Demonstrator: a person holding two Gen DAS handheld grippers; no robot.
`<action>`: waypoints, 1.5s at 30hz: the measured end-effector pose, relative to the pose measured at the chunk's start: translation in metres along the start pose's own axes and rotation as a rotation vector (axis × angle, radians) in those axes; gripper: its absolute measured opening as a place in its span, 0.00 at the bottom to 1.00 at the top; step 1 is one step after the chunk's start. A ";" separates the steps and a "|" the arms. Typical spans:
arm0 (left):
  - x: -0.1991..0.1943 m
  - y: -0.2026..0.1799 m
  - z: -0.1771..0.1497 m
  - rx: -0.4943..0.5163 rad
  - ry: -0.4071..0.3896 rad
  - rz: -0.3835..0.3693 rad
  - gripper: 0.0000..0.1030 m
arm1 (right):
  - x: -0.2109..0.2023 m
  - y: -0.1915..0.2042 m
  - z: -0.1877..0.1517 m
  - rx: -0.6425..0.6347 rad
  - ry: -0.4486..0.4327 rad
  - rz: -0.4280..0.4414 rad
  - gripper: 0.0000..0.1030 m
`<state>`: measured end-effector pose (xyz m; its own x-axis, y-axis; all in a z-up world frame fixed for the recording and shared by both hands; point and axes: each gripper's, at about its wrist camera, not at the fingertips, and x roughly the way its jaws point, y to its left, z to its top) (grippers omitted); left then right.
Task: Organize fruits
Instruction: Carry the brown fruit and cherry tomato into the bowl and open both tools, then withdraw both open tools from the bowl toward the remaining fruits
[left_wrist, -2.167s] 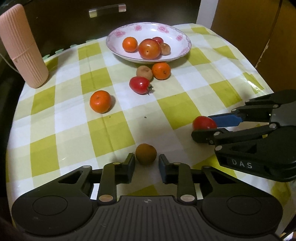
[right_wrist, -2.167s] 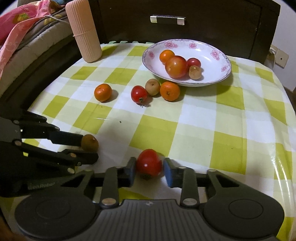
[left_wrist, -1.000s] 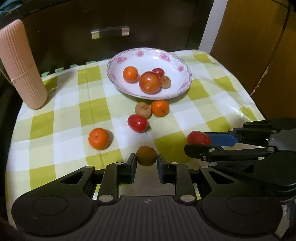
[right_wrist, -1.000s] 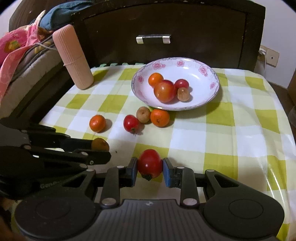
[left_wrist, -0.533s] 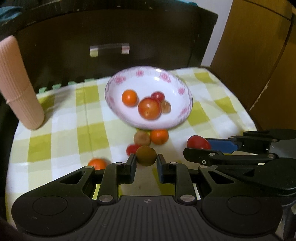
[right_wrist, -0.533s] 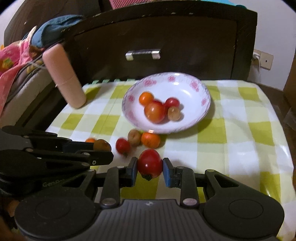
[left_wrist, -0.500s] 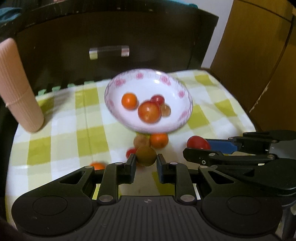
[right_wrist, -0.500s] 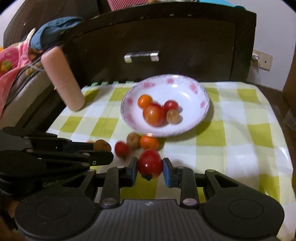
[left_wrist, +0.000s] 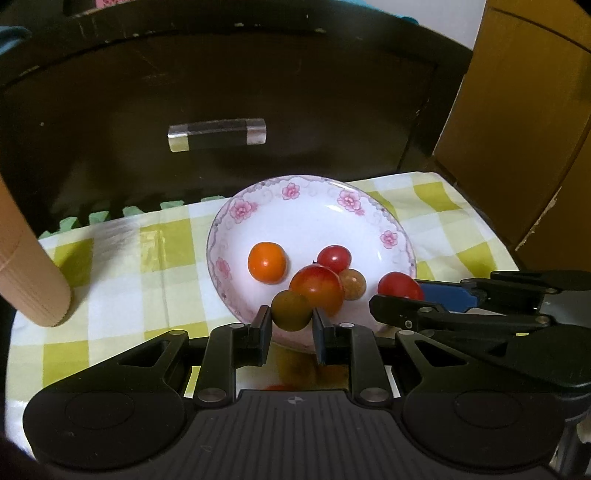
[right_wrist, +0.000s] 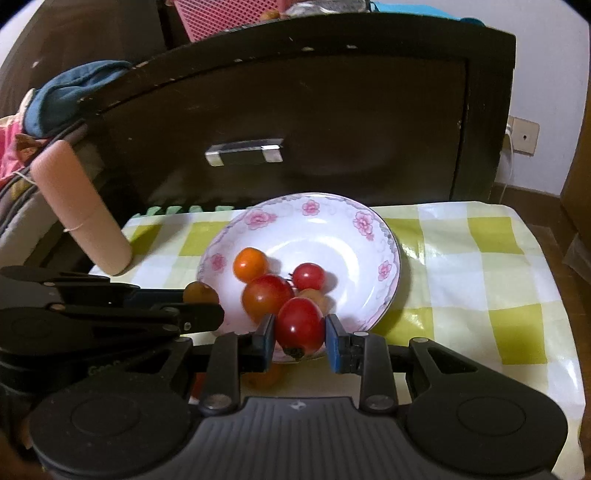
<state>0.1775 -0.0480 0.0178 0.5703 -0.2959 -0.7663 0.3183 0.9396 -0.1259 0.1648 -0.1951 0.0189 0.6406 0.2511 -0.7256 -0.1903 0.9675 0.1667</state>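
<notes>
1. Both your grippers have carried their fruit from the near cloth up to the bowl (left_wrist: 400, 236); table fruit that showed ahead of you earlier now lies under the tools, glimpsed as orange blurs.
2. Table: checked cloth (right_wrist: 480, 258), with a pink ribbed cylinder (right_wrist: 79, 206) at its left rear and a dark cabinet (left_wrist: 258, 74) behind.
3. Bowl: flowered rim, near edge just under your fingertips. It holds an orange (left_wrist: 266, 262), a big red-orange fruit (left_wrist: 317, 288), a small tomato (left_wrist: 334, 258) and a brown fruit (left_wrist: 352, 283), bunched toward the near side.
4. Right gripper (right_wrist: 299, 334): clenched on a red tomato (right_wrist: 300, 325), stem end down, above the bowl's near rim.
5. Left gripper (left_wrist: 291, 326): clenched on a brown longan (left_wrist: 291, 309), also above the near rim.
6. Risks, as judged from here: if you let go this close to the rim, either fruit may strike it and roll back onto the cloth; dropped onto the bunched fruit, it may bounce out. Your two tools sit close, so opening together may knock them.
</notes>
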 end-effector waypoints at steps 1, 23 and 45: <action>0.002 0.000 0.000 0.000 0.002 0.000 0.28 | 0.003 -0.001 0.000 0.001 0.001 -0.002 0.27; 0.029 0.012 0.008 -0.037 0.021 0.035 0.34 | 0.033 -0.011 0.010 -0.023 -0.002 -0.007 0.28; -0.001 0.008 0.013 -0.025 -0.041 0.037 0.54 | 0.009 -0.009 0.022 -0.017 -0.061 -0.050 0.28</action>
<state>0.1895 -0.0424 0.0257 0.6124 -0.2670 -0.7441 0.2780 0.9539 -0.1136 0.1887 -0.2008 0.0262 0.6938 0.2049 -0.6904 -0.1697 0.9782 0.1197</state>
